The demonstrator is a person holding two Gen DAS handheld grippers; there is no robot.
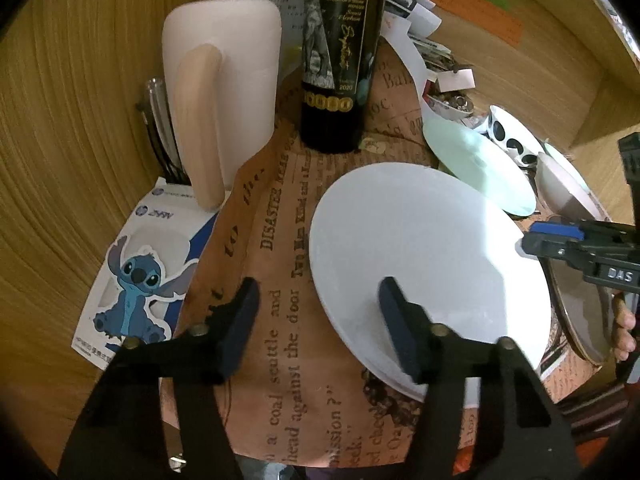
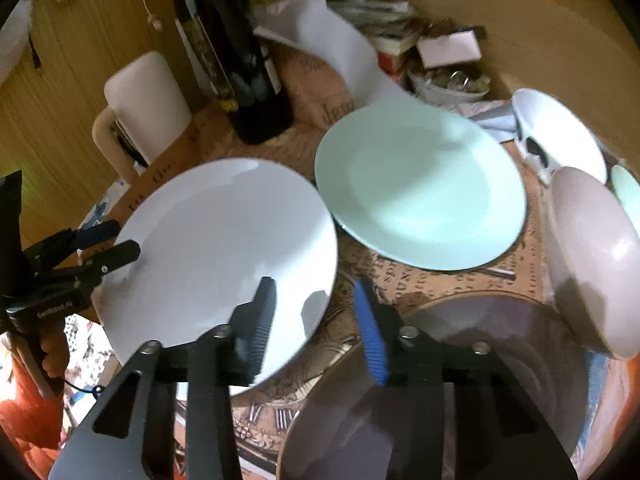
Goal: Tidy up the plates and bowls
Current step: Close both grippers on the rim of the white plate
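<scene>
A white plate (image 1: 428,264) lies on the newspaper-print mat; it also shows in the right wrist view (image 2: 224,252). My left gripper (image 1: 320,328) is open, its right finger over the plate's near rim, its left finger off the plate. My right gripper (image 2: 312,328) is open, straddling the plate's right rim; it shows at the right edge of the left wrist view (image 1: 552,240). A mint plate (image 2: 420,188), a pinkish bowl (image 2: 592,256), a spotted bowl (image 2: 560,136) and a grey plate (image 2: 440,380) lie around.
A dark wine bottle (image 1: 340,60) and a white pitcher with a wooden handle (image 1: 220,92) stand at the back left. Papers and a small bowl of odds (image 2: 448,80) clutter the back. A Stitch sticker card (image 1: 140,272) lies at the left. Wooden walls enclose the table.
</scene>
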